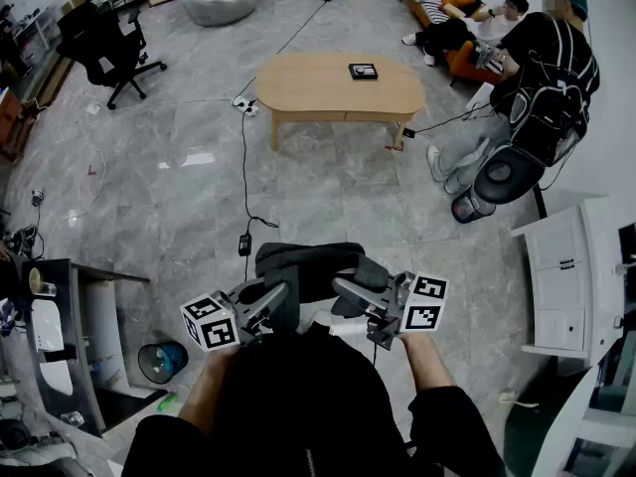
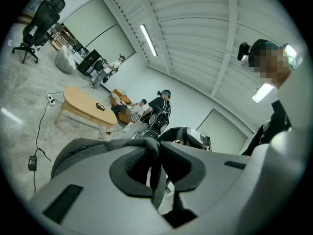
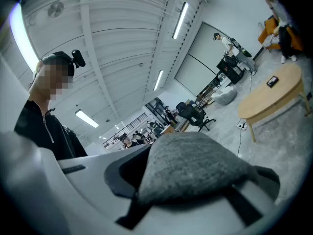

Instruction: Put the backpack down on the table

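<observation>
Ahead of me an oval wooden counter (image 1: 308,87) stands on the grey tiled floor (image 1: 199,197); one small black flat object (image 1: 363,71) lies on its top.

Head view steeply down, gripper views level, sharing table (image 1: 338,85)

Two forearms reach forward from the bottom edge of the head view, each hand holding a gripper about level. The left gripper (image 1: 276,296) angles forward and inward, with its marker cube (image 1: 211,321) on the outer left side. Its jaws are pressed together on a thin dark strap (image 2: 155,177). The right gripper (image 1: 346,286) angles inward toward the left one, with its marker cube (image 1: 425,303) on the outer right side. Its jaws are clamped fully onto a grey padded strap (image 3: 195,168). The two sets of jaw tips sit near each other without touching.
</observation>
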The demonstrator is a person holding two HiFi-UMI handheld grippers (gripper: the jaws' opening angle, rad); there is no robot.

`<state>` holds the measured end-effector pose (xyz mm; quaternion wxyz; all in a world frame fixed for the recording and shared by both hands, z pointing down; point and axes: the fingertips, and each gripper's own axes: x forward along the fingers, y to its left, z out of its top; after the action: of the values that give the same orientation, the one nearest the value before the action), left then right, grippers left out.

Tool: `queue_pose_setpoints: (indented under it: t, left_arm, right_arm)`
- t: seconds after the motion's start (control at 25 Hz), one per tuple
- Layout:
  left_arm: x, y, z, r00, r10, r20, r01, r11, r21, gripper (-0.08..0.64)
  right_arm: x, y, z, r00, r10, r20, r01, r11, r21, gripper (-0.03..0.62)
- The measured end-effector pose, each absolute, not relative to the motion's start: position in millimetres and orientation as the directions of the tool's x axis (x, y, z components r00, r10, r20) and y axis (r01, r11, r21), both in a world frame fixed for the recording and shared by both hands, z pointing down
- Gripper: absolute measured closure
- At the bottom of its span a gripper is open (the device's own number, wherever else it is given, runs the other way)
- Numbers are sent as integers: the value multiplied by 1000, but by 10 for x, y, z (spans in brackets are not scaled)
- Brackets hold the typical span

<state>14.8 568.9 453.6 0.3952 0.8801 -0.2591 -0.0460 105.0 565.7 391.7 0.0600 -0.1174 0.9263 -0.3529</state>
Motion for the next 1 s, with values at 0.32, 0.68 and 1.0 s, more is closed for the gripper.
queue_pose_setpoints:
  t: [0.32, 0.68, 1.0]
  left_arm:
    - [79, 5738, 4531, 869, -477, 133, -417, -561, 715, 500]
    - [-66, 5804, 4669, 874, -467, 138, -403, -533, 744, 500]
    - [-222, 5737, 4663, 889, -442, 120, -374, -549, 748, 500]
  right_arm:
    - [997, 5667, 3899, -959, -276, -70, -148, 690, -709, 581]
    - [834, 5767, 4010, -967, -247, -57, -125, 660, -741, 581]
    - [650, 5682, 4001, -962, -269, -42, -152, 659, -737, 581]
